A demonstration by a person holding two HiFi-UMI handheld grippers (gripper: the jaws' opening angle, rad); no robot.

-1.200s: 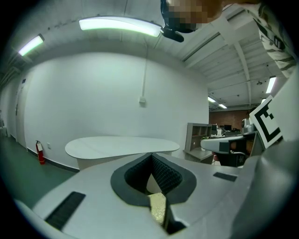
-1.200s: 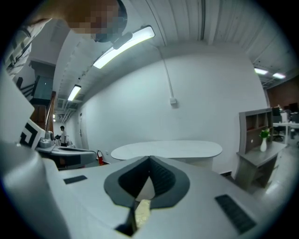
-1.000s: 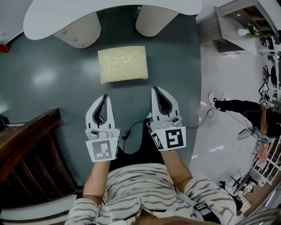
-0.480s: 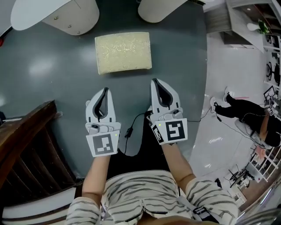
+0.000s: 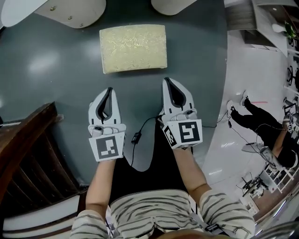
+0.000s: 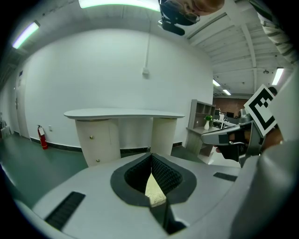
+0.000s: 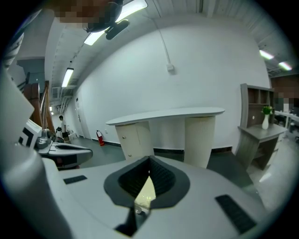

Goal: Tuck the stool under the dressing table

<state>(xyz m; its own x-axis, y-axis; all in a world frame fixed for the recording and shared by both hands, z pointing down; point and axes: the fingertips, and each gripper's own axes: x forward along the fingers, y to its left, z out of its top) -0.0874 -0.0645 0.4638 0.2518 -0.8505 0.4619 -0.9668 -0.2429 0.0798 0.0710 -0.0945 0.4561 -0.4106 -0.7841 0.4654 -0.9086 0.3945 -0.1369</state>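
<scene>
A: Where is the stool [image 5: 133,48] placed?
B: On the floor [image 5: 56,70], before the dressing table [image 5: 74,11], untucked.
A: The left gripper [image 5: 110,89] and right gripper [image 5: 167,80]?
B: Jaws closed, nothing held; lined up behind it, likely for pushing.

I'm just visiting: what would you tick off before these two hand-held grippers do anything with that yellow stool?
1. Stool stands free, short of the dressing table: ok.
2. Gap between the table's pedestals shows nothing in it: ok.
3. Stool narrow enough for that gap: cannot tell.
4. Left gripper shut, holding nothing: ok.
5. Right gripper shut, holding nothing: ok.
6. Grippers in contact with the stool, ready to push: not ok, both are short of it.
</scene>
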